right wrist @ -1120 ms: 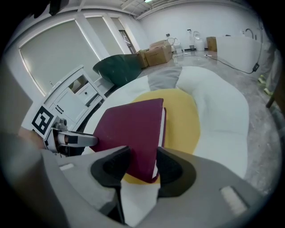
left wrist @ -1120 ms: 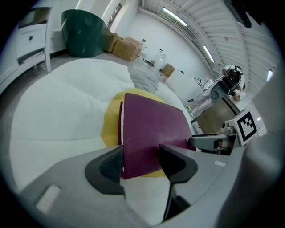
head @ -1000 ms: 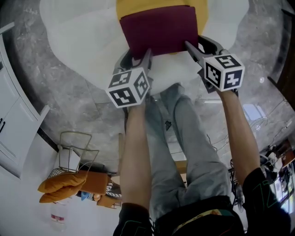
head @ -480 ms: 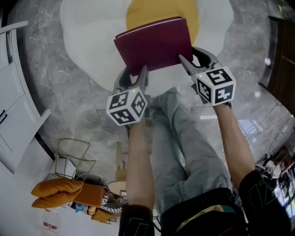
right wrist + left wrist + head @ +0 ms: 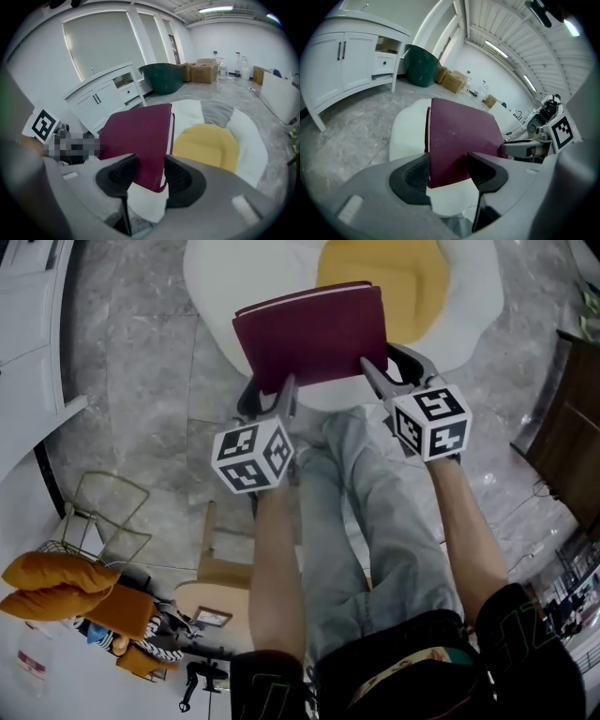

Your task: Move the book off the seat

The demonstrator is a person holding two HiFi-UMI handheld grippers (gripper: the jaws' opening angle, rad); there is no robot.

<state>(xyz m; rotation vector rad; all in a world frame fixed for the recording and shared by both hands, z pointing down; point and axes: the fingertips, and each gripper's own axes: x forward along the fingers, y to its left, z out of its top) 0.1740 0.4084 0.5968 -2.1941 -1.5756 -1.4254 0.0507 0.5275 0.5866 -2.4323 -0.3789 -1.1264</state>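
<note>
**Above the white seat (image 5: 216,287): noted maroon book (image 5: 314,334) held aloft at two corners**

Over the seat's near edge, found the book raised clear, broad cover turned upward. Read its long axis as running side to side in the head view, the left end dipping slightly. Saw white page edges along the far long side, turned away from the person. Placed the yellow cushion (image 5: 375,277) of the seat below and beyond the book's right half.

Found the left gripper (image 5: 284,395) clamped on the near left corner and the right gripper (image 5: 370,371) clamped on the near right corner. Confirmed both grips in the gripper views, with the maroon cover pinched between the dark pads (image 5: 412,173) of the left gripper (image 5: 449,161) and likewise in the right gripper (image 5: 150,164). Noted the book reaching forward, away from both sets of jaws.

Logged a wire basket (image 5: 111,482) on the floor at lower left, contents not discernible, beside orange cushions (image 5: 52,582). Logged a dark green tub (image 5: 421,65) next to a white cabinet (image 5: 342,61), with cardboard boxes (image 5: 452,80) beyond it. Could not make out the contents of either.
</note>
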